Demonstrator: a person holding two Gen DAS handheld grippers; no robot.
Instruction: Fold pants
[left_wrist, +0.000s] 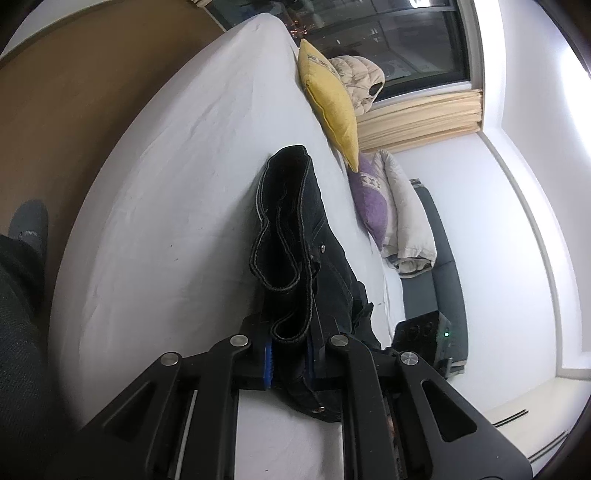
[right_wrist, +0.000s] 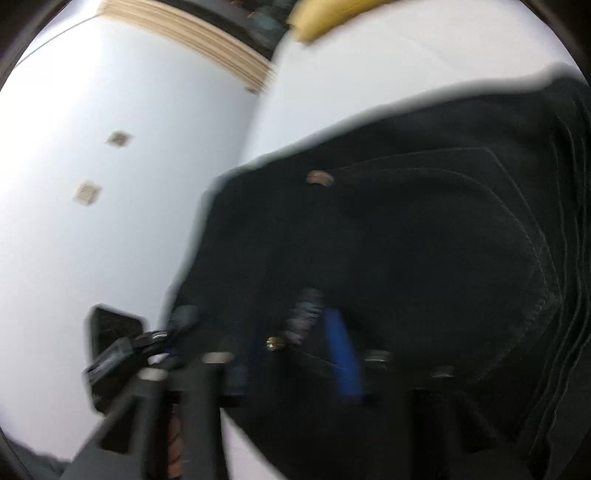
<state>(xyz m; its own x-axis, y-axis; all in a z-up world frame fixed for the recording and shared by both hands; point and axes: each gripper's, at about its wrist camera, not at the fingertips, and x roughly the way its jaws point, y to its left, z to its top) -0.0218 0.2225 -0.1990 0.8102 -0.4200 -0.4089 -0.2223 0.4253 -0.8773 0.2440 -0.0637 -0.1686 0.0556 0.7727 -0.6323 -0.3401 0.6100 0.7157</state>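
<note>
The black denim pants (left_wrist: 295, 229) lie folded lengthwise on the white bed sheet (left_wrist: 177, 192). My left gripper (left_wrist: 290, 354) is shut on the hem ends of the pants, which stand up between its blue pads (left_wrist: 268, 363). In the right wrist view the frame is blurred by motion. The pants (right_wrist: 424, 240) fill it, with a back pocket and rivets showing. My right gripper (right_wrist: 295, 350) has the waistband fabric between its blue pads (right_wrist: 343, 354), shut on it.
A yellow cushion (left_wrist: 328, 99), a beige puffer jacket (left_wrist: 360, 79) and a purple pillow (left_wrist: 373, 199) with a rolled blanket line the bed's far edge by the window. A grey sofa (left_wrist: 443, 273) stands beyond. A socked foot (left_wrist: 29, 225) stands on the brown floor at left.
</note>
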